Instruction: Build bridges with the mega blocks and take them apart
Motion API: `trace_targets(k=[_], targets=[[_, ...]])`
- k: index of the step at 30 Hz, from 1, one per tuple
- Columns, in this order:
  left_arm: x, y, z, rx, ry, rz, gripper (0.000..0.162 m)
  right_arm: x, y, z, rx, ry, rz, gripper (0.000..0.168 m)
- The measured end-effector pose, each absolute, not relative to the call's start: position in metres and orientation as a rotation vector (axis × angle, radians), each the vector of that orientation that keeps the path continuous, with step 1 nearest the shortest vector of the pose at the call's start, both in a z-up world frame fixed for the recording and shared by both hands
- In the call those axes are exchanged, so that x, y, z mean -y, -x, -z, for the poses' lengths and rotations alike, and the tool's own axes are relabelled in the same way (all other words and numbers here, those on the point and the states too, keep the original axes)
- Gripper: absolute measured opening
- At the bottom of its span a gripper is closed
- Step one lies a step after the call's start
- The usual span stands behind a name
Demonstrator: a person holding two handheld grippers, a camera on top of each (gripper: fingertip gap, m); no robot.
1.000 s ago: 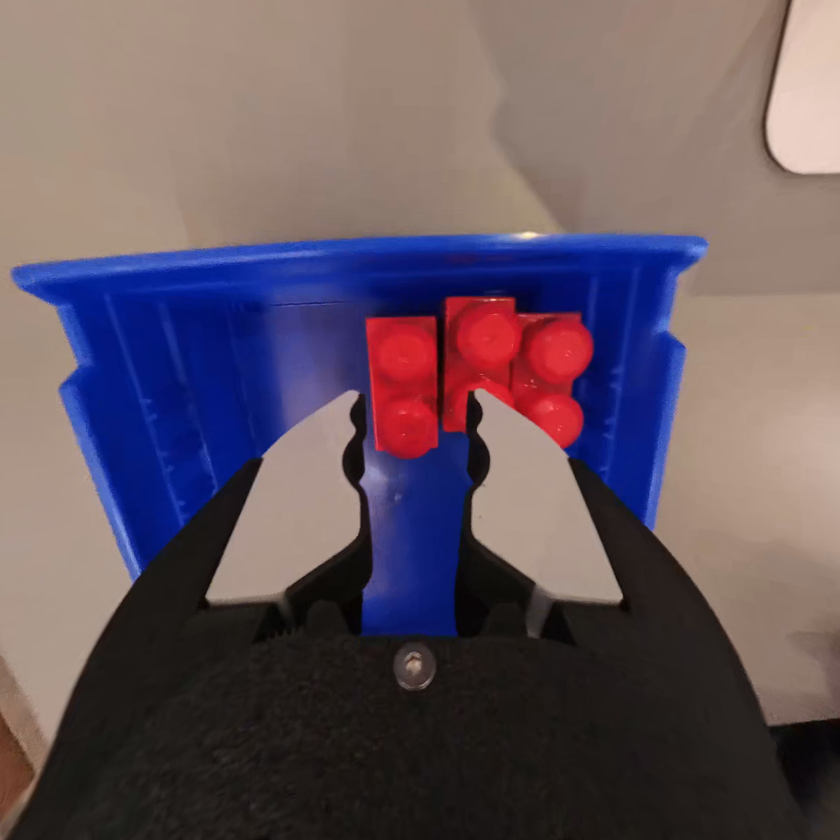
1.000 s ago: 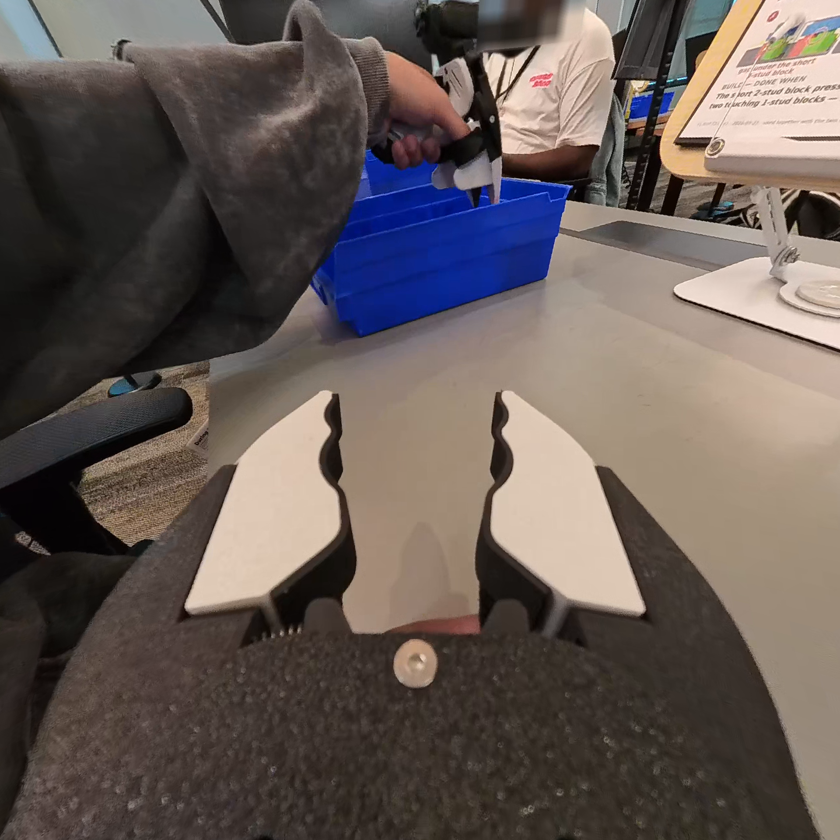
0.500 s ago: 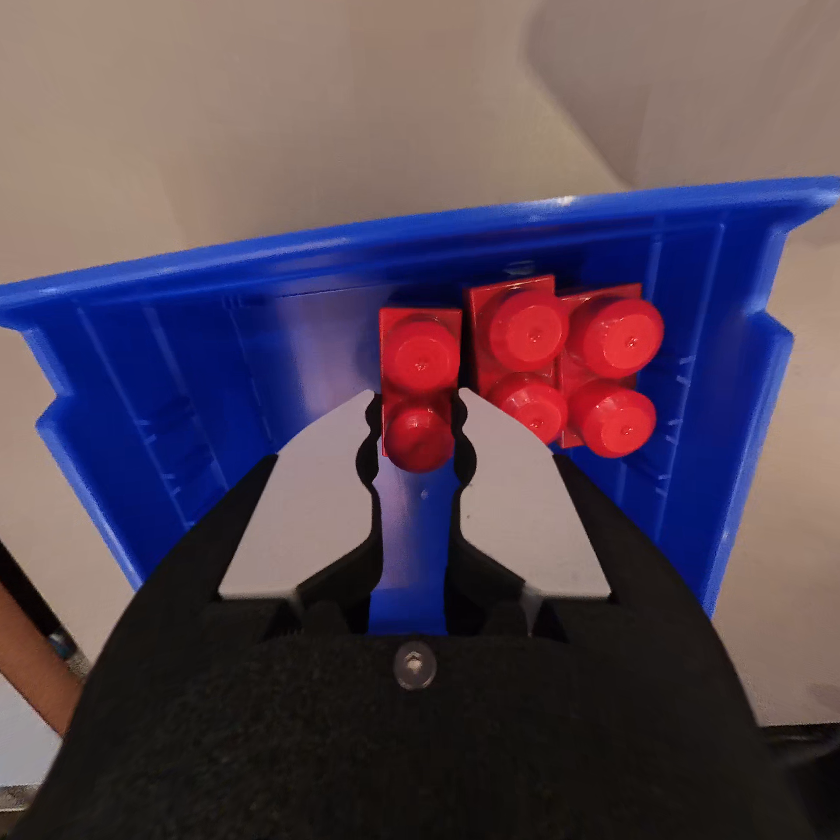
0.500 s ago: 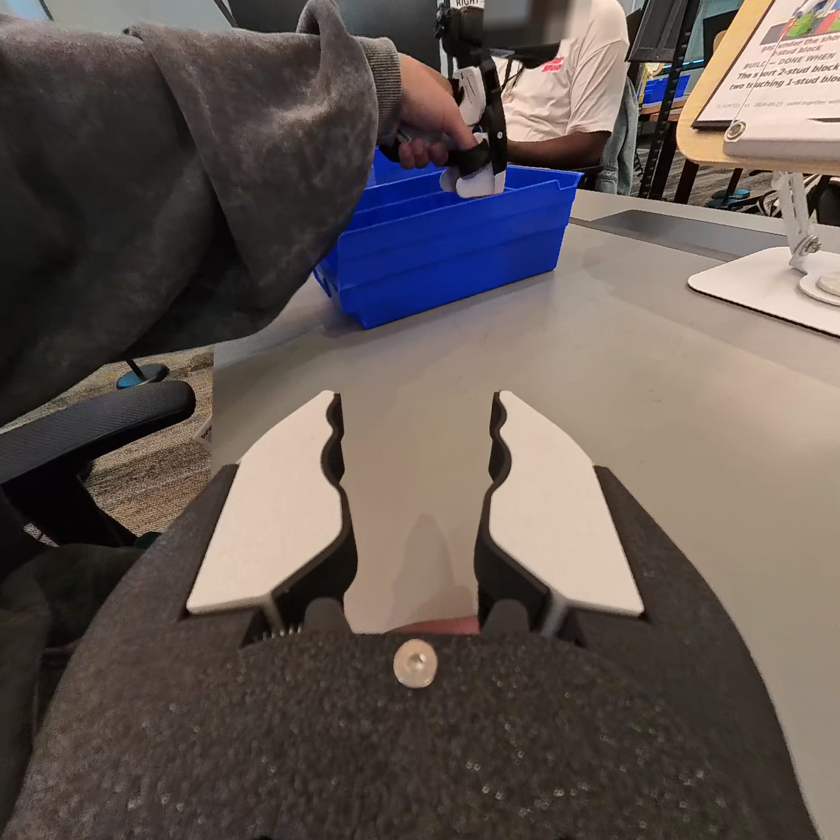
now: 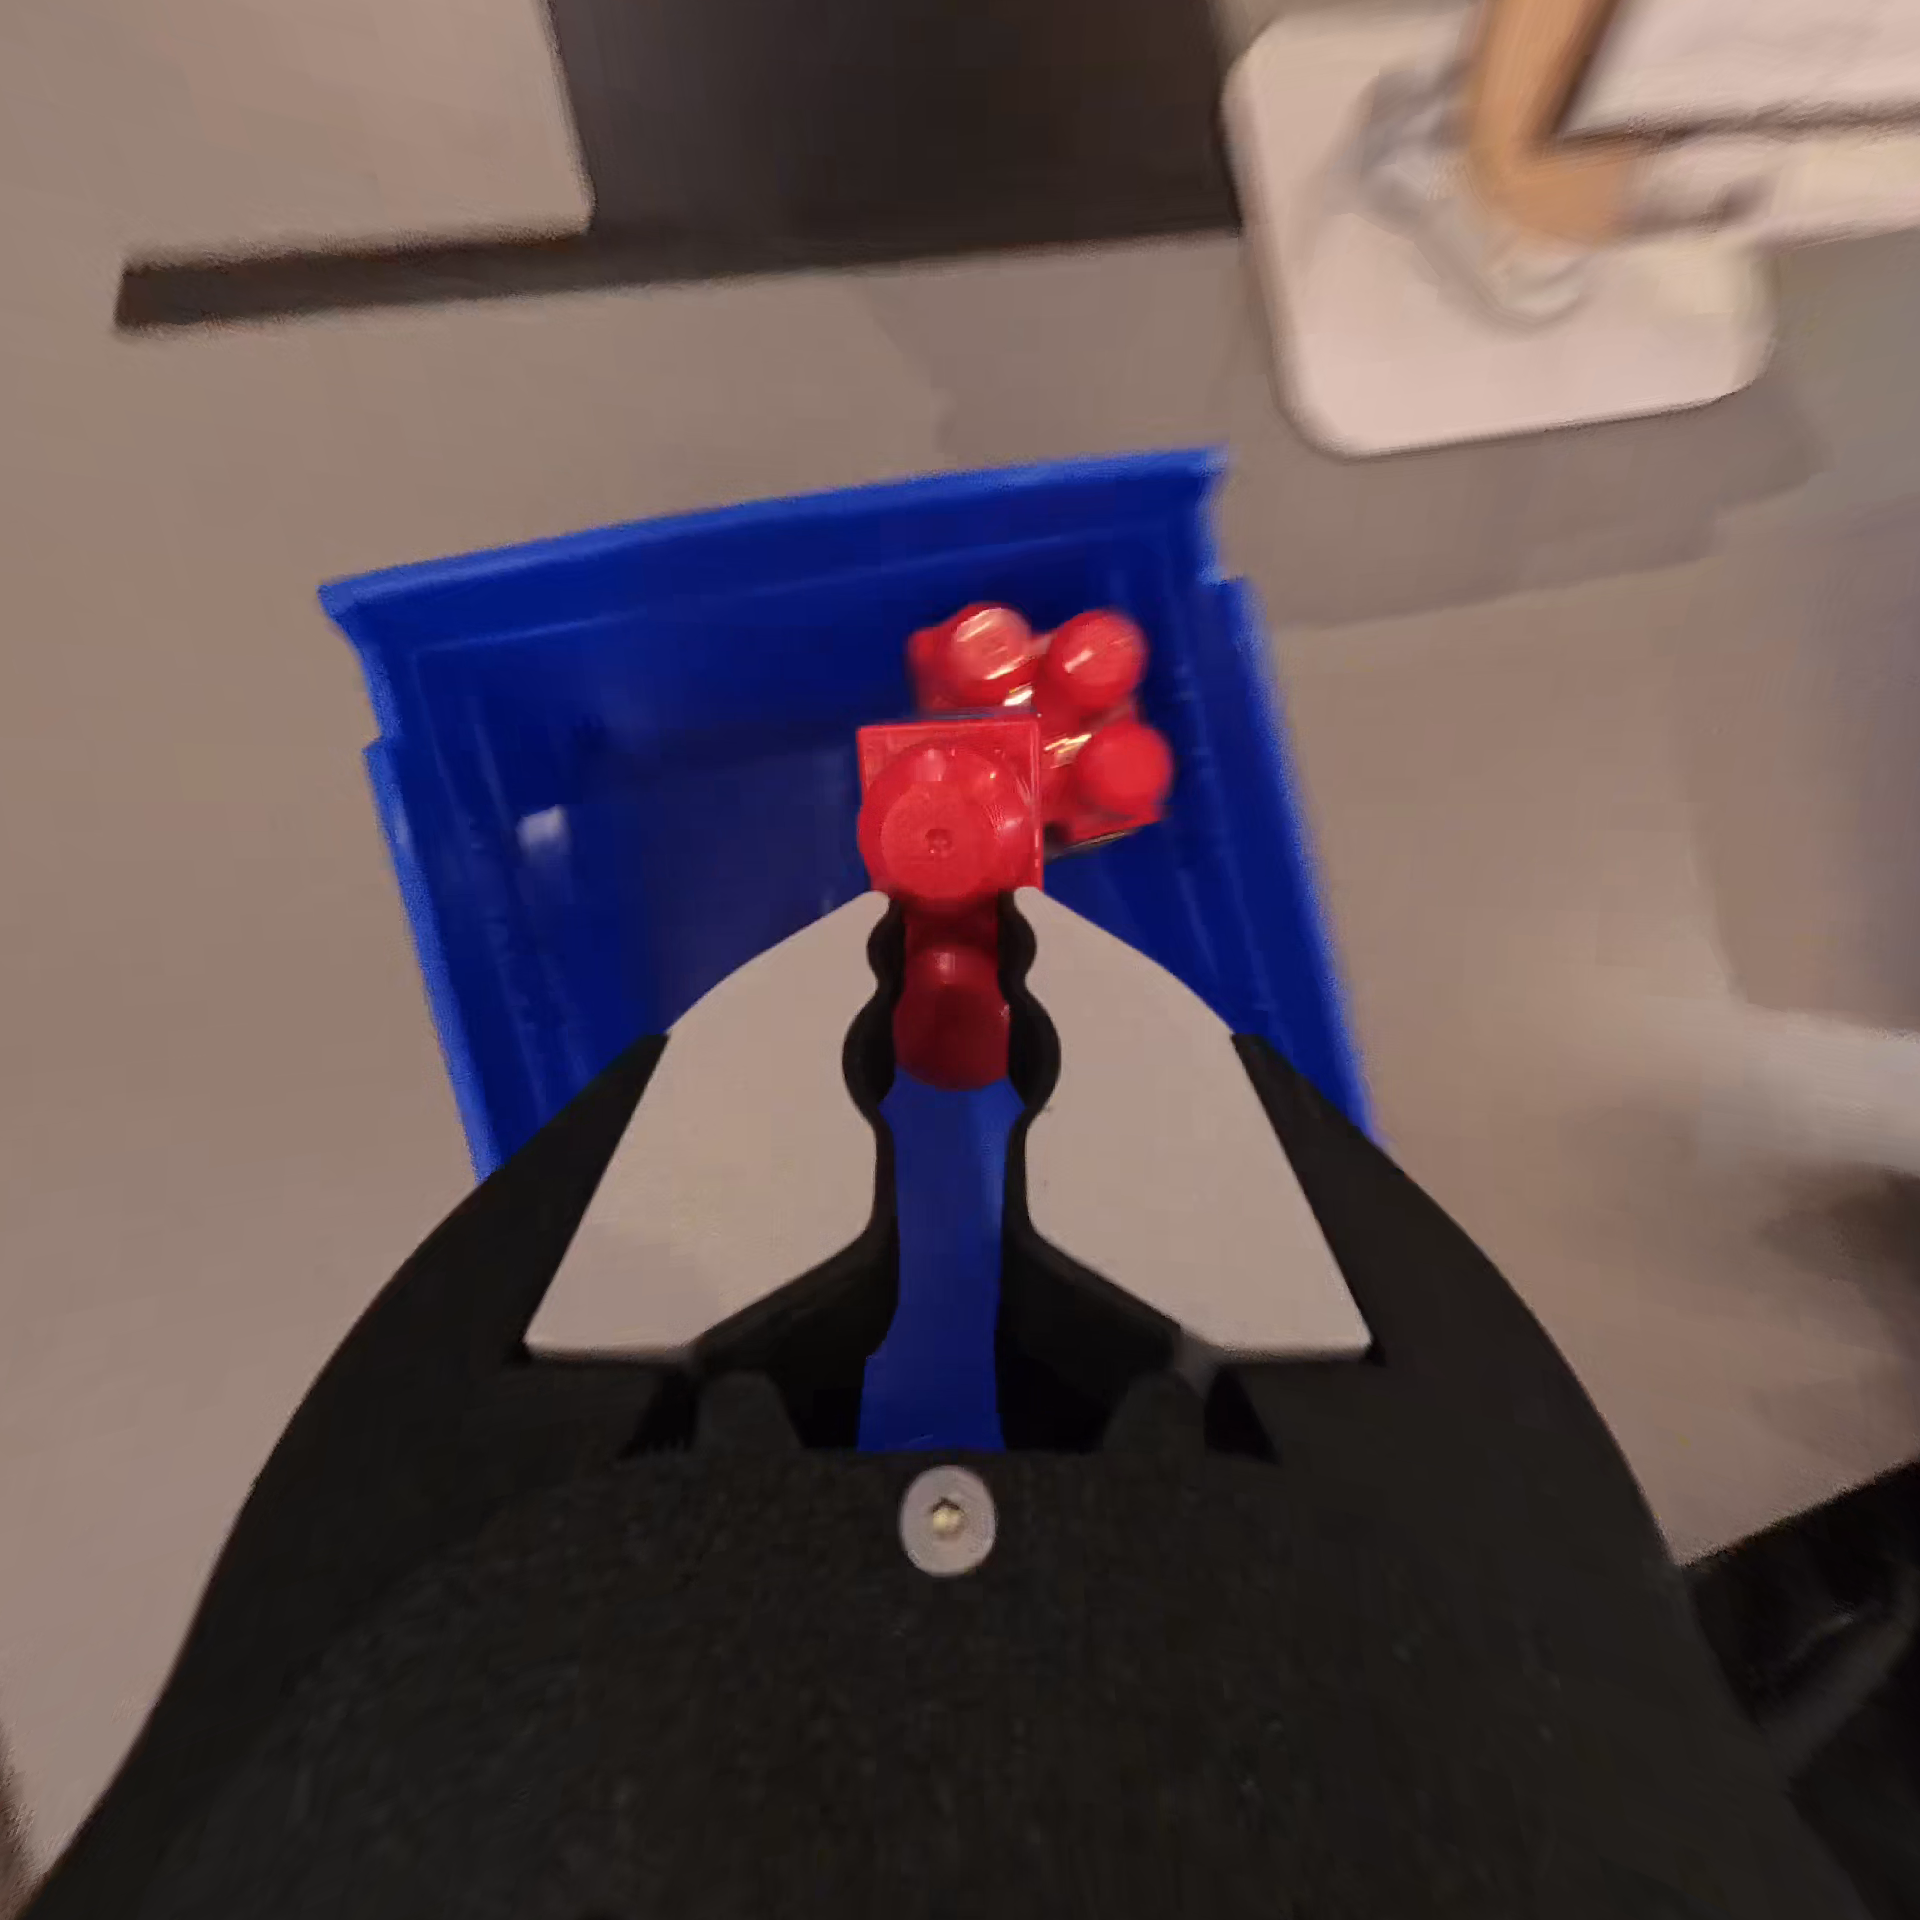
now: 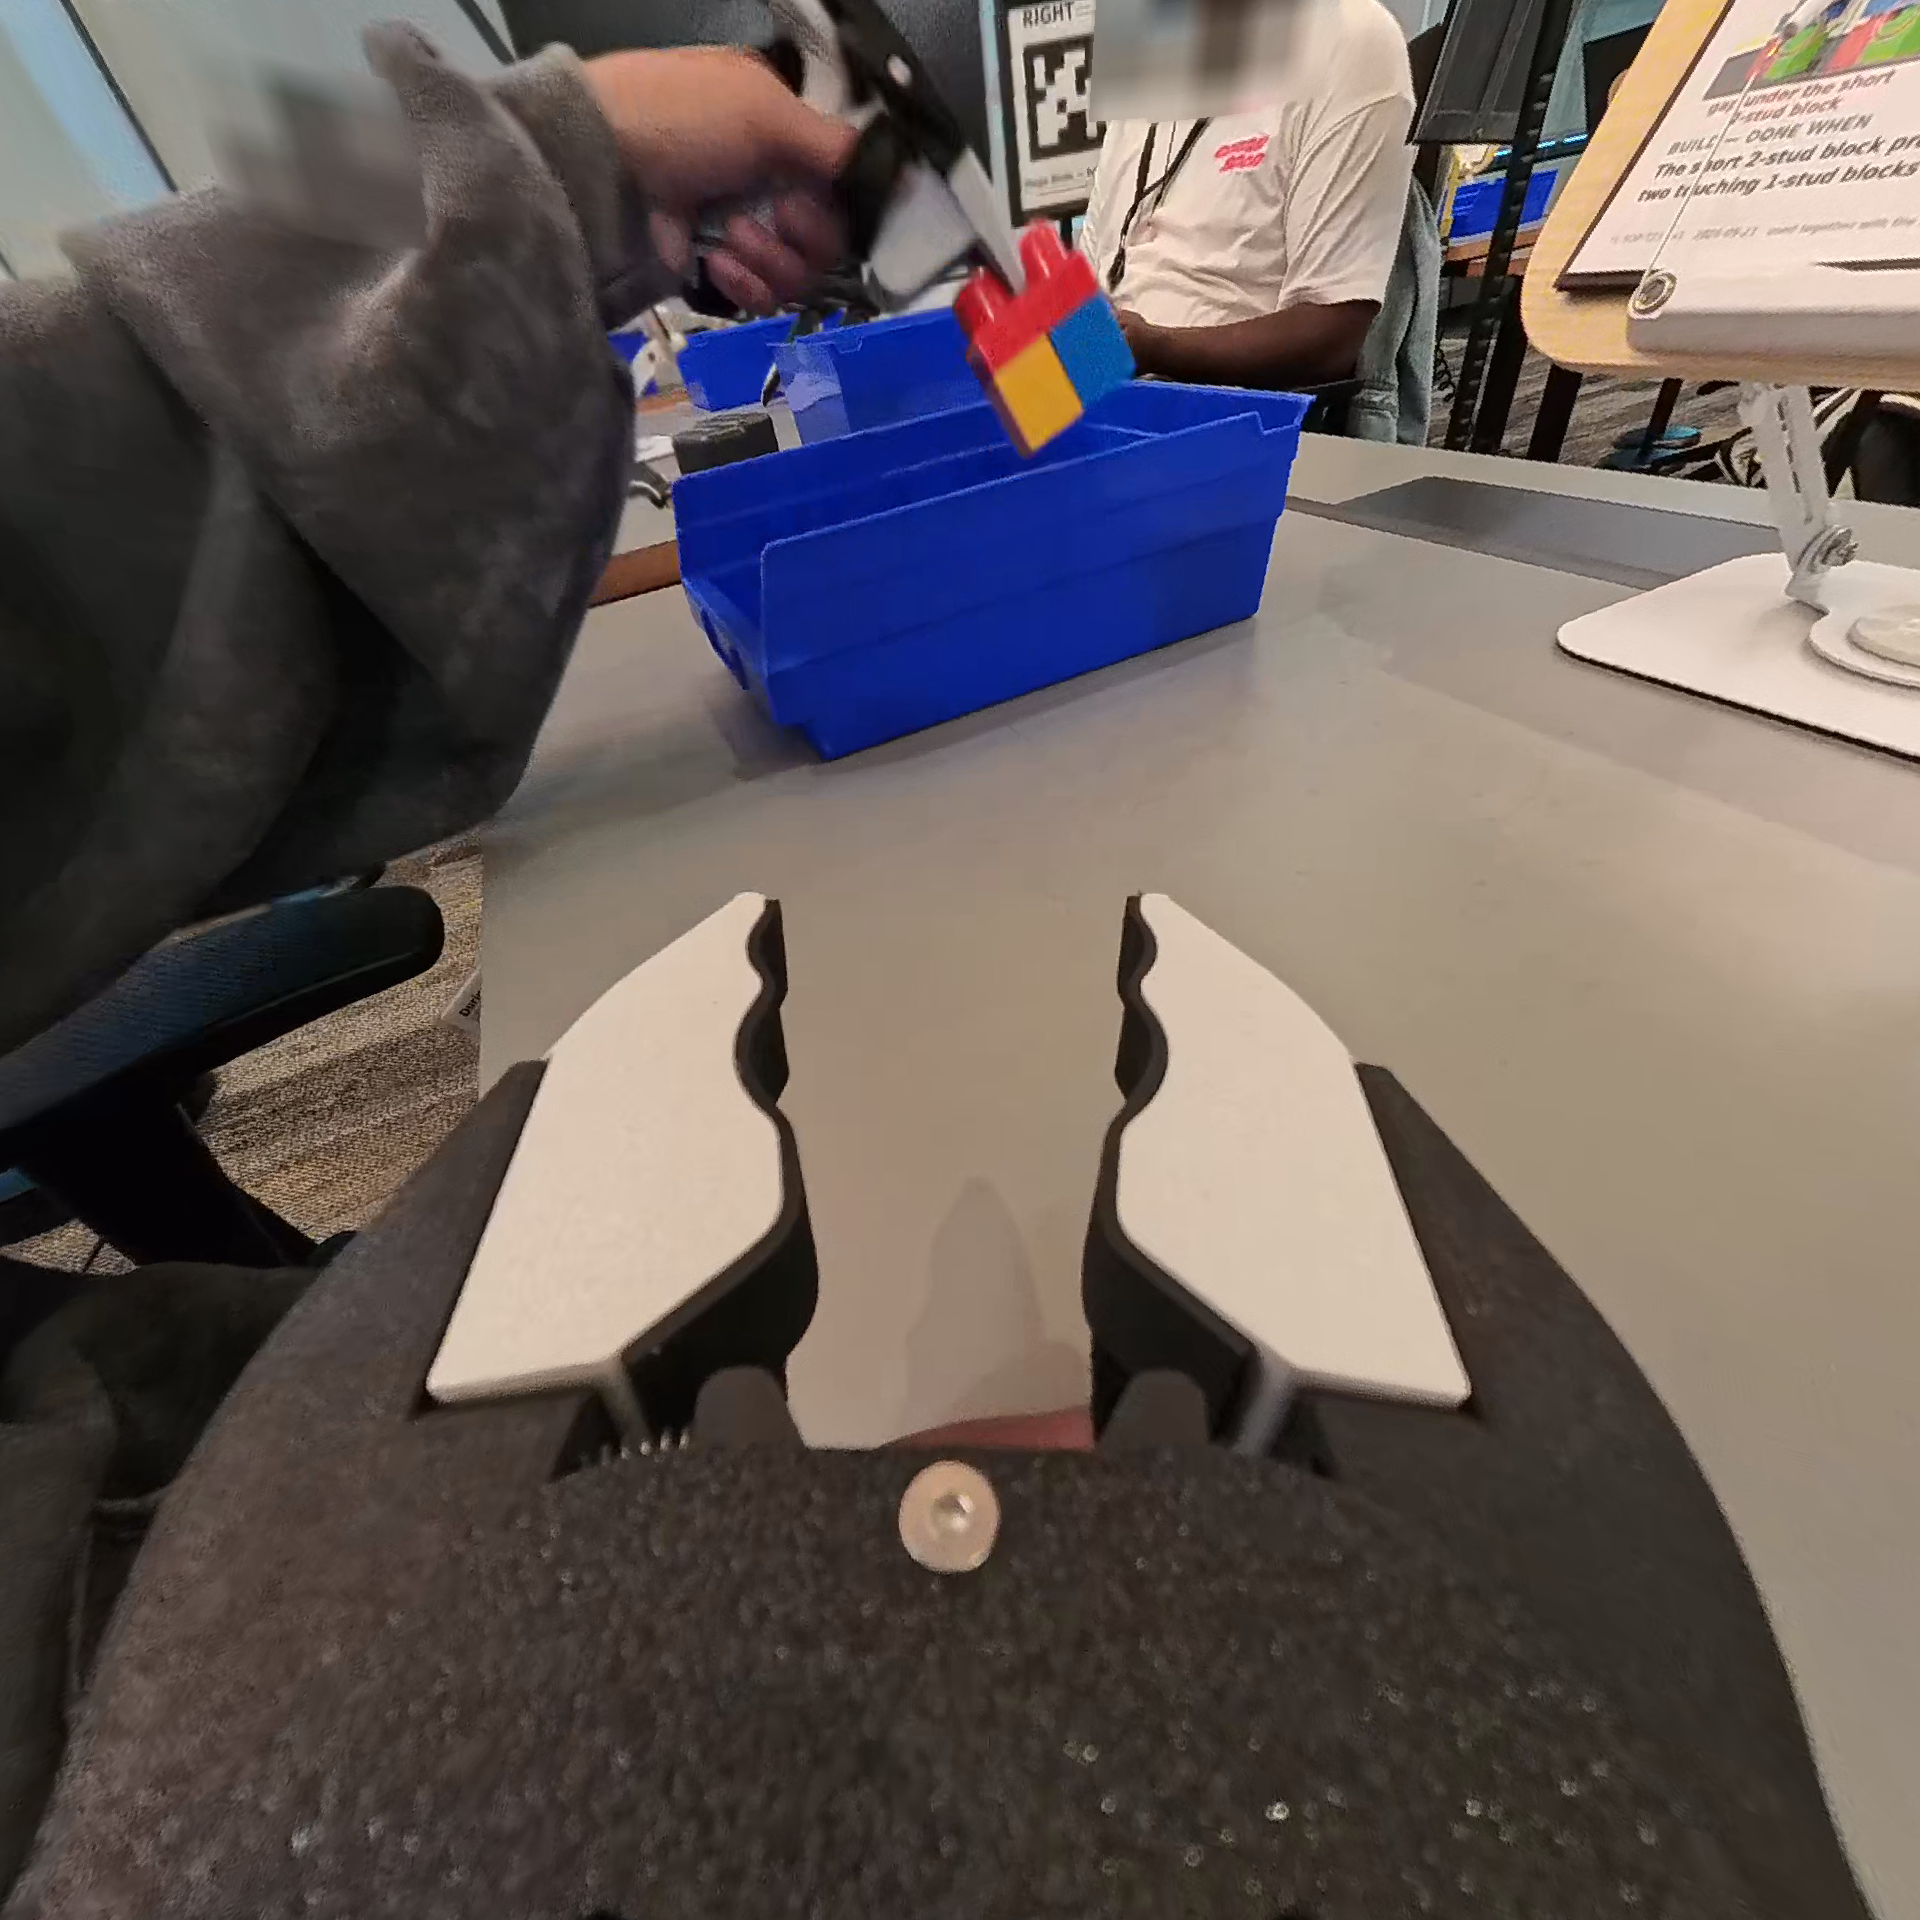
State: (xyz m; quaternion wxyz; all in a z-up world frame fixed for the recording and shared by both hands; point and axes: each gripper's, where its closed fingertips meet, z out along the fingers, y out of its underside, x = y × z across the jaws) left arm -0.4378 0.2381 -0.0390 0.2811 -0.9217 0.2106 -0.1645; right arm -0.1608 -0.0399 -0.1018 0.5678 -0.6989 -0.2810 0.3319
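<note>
My left gripper (image 5: pixel 951 904) is shut on a red two-stud block (image 5: pixel 945 831), one stud pinched between the jaws. It holds the block above the blue bin (image 5: pixel 769 520). Two more red blocks (image 5: pixel 1091 707) lie in the bin's far right corner. In the right wrist view the left gripper (image 6: pixel 987 255) holds the block tilted over the bin (image 6: pixel 997 613). The red block (image 6: pixel 1023 286) has a yellow block (image 6: pixel 1034 400) and a blue block (image 6: pixel 1091 343) stuck under it. My right gripper (image 6: pixel 951 914) is open and empty, low over the grey table (image 6: pixel 1351 883).
A white stand base (image 6: pixel 1745 644) with a tilted instruction board (image 6: pixel 1766 156) stands at the right; the base also shows in the left wrist view (image 5: pixel 1496 312). A seated person (image 6: pixel 1247 208) is behind the table. More blue bins (image 6: pixel 748 353) sit behind. A chair armrest (image 6: pixel 208 987) is at the left. One gripper's finger ends stand about 40 centimetres off the other's.
My left gripper has shut on the leftmost red block and lifted it out of the bin, with yellow and blue blocks attached below. My right gripper has stayed open in place.
</note>
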Motion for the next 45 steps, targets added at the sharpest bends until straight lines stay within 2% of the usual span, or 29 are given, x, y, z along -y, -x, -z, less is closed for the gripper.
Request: trace_targets(k=[4, 7, 14, 21, 22, 24, 29, 36, 45], targets=[[-0.178, 0.395, -0.023, -0.597, 2.105, 0.902, 0.017, 0.037, 0.157, 0.098, 0.622, 1.643, -0.820, 0.062], [-0.115, 0.350, -0.044, -0.651, 1.853, 1.265, 0.016, 0.035, 0.152, 0.086, 0.567, 1.621, -0.894, 0.062], [0.003, 0.244, -0.004, -0.795, 1.567, 1.633, 0.016, 0.042, 0.159, 0.058, 0.477, 1.638, -1.359, 0.062], [0.044, 0.194, 0.043, -0.933, 1.606, 1.675, 0.016, 0.045, 0.165, 0.055, 0.439, 1.585, -1.492, 0.061], [0.045, 0.191, 0.047, -0.952, 1.617, 1.647, 0.016, 0.045, 0.165, 0.052, 0.425, 1.564, -1.518, 0.058], [0.048, 0.189, 0.053, -0.969, 1.623, 1.637, 0.016, 0.047, 0.164, 0.050, 0.422, 1.543, -1.569, 0.037], [0.047, 0.189, 0.051, -0.950, 1.597, 1.678, 0.016, 0.047, 0.157, 0.050, 0.444, 1.563, -1.546, 0.036], [0.010, 0.229, 0.031, -0.757, 1.520, 1.646, 0.016, 0.037, 0.091, 0.027, 0.288, 1.486, -1.523, 0.036], [0.018, 0.211, 0.060, -0.874, 1.617, 1.567, 0.016, 0.035, 0.052, 0.010, 0.332, 1.540, -1.205, 0.036]])
